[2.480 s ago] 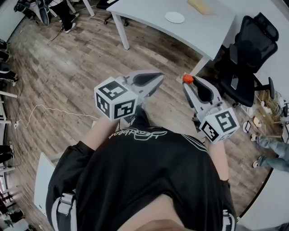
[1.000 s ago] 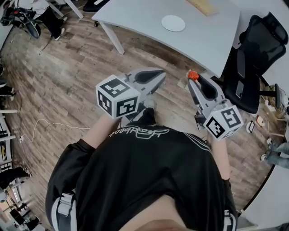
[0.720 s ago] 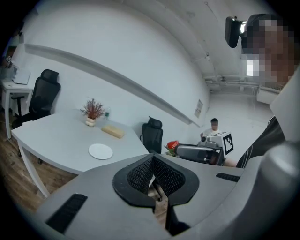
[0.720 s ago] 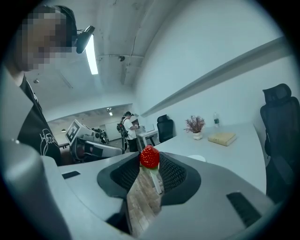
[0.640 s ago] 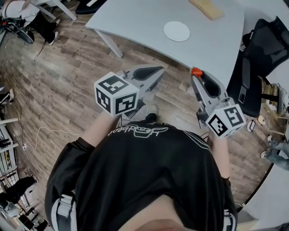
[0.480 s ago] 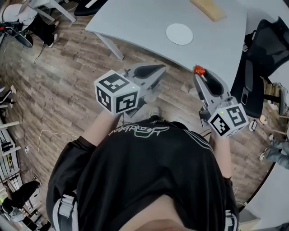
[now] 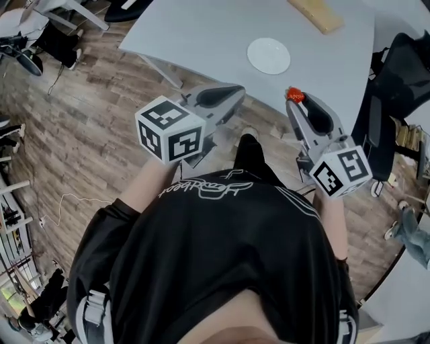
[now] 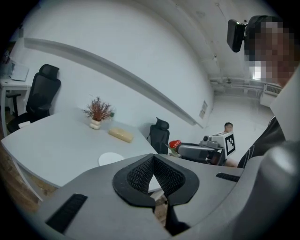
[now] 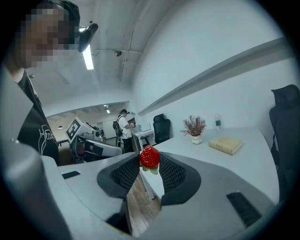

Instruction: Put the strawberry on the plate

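R gripper [image 7: 296,99] clamped on strawberry [image 7: 295,95]: it's pinched btwn the jaw tips, held in air over near edge of white table [image 7: 201,33]. White plate [image 7: 269,56] sits on table just past that edge, apart from strawberry. L gripper [image 7: 236,92] jaws together, nothing btwn them, also by near edge. Tan block [image 7: 316,13] lies toward far edge.

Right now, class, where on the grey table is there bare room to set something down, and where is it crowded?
The widest free patch runs from the plate leftward to the table's left corner. A narrower bare strip lies between the plate and the near edge. Crowding is only at the far side, around the tan block and potted plant.
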Motion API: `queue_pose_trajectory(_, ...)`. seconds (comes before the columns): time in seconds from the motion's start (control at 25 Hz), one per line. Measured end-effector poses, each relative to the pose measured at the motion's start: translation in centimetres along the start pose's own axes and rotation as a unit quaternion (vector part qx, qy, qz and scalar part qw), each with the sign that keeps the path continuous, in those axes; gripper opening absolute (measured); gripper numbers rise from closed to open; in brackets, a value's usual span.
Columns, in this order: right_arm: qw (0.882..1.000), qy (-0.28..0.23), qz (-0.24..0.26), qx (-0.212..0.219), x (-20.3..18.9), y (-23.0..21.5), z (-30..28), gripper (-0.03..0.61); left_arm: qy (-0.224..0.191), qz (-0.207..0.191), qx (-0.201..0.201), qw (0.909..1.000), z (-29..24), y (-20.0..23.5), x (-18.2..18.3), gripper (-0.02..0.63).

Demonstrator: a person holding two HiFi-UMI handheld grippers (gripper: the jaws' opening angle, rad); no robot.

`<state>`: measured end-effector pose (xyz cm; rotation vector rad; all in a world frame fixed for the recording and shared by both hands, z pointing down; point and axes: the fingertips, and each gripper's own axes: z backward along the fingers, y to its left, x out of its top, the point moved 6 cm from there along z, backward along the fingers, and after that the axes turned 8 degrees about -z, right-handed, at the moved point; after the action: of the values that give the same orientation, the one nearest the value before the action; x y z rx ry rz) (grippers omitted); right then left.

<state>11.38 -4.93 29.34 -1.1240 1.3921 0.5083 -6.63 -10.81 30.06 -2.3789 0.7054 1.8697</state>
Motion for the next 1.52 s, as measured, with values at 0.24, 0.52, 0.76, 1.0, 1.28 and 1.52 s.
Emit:
queue_pose_trajectory(0.24,1.0,0.011,-0.013,0.009,0.8,-5.0,-3.9,0.12,0.013,0.014,0.011,0.9998,-3.6,4.0,0.4,0.008)
queue_pose_trajectory(0.52,0.999,0.037,-0.021,0.009,1.9,-11.5,-8.0,0.12,0.029,0.052,0.024,0.998,-8.6,8.9,0.7,0.008)
queue_pose_trajectory(0.76,0.998,0.047,-0.028,0.007,2.3,-15.6,-10.8,0.12,0.043,0.07,0.028,0.9962,-12.0,11.9,0.7,0.008)
queue_pose_trajectory(1.0,0.998,0.053,-0.036,0.007,2.1,-17.1,-13.4,0.12,0.054,0.093,0.033,0.9937,-13.2,14.0,-0.4,0.008)
queue_pose_trajectory(1.28,0.998,0.058,-0.019,-0.003,1.7,-18.0,-14.9,0.12,0.052,0.105,0.04,0.9923,-13.4,15.0,-1.1,0.008)
queue_pose_trajectory(1.52,0.997,0.075,0.011,-0.011,0.9,-18.3,-16.8,0.12,0.054,0.113,0.047,0.991,-13.2,15.8,-1.5,0.008)
